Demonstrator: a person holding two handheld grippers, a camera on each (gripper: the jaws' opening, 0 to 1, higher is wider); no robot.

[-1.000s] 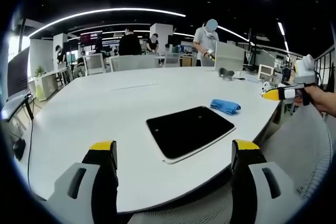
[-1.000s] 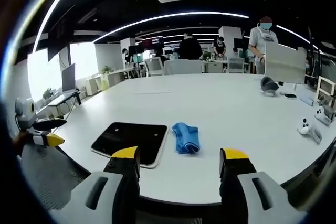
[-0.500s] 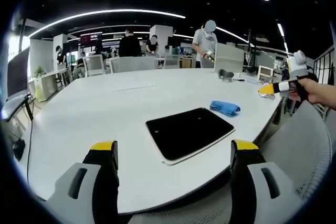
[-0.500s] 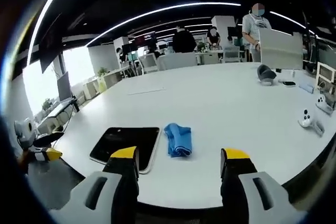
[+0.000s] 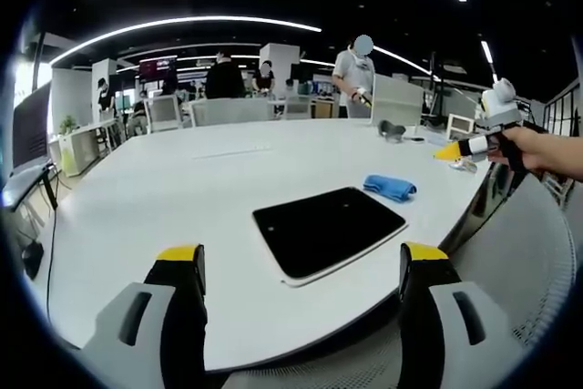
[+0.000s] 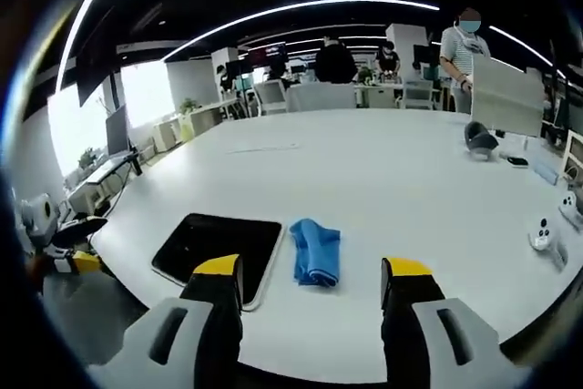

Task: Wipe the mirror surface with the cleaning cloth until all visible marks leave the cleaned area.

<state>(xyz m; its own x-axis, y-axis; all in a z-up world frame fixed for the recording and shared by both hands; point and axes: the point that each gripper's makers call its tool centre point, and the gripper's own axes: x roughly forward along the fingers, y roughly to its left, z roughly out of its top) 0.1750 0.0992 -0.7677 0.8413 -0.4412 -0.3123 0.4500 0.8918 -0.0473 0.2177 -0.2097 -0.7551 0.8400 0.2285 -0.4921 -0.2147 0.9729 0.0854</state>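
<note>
A dark rectangular mirror with a pale frame [image 5: 329,226] [image 6: 219,245] lies flat near the white table's front edge. A folded blue cleaning cloth [image 5: 390,187] [image 6: 316,250] rests on the table just beside it, apart from the frame. My left gripper [image 5: 301,271] hovers open short of the table edge, facing the mirror. My right gripper [image 6: 311,278] is open too, just before the cloth, nothing between its fingers. In the left gripper view the right gripper [image 5: 466,147] shows at the right, held in a hand. In the right gripper view the left gripper [image 6: 64,257] sits at the far left.
The large white table [image 5: 209,179] stretches back. Headphones [image 6: 482,138], a phone and white game controllers [image 6: 545,234] lie at its right side. A laptop [image 5: 397,97] and a standing person [image 5: 358,70] are at the far end, with chairs and other people behind.
The right gripper has risen and come forward over the table toward the cloth, which now lies closer between its jaws. The left gripper has stayed put.
</note>
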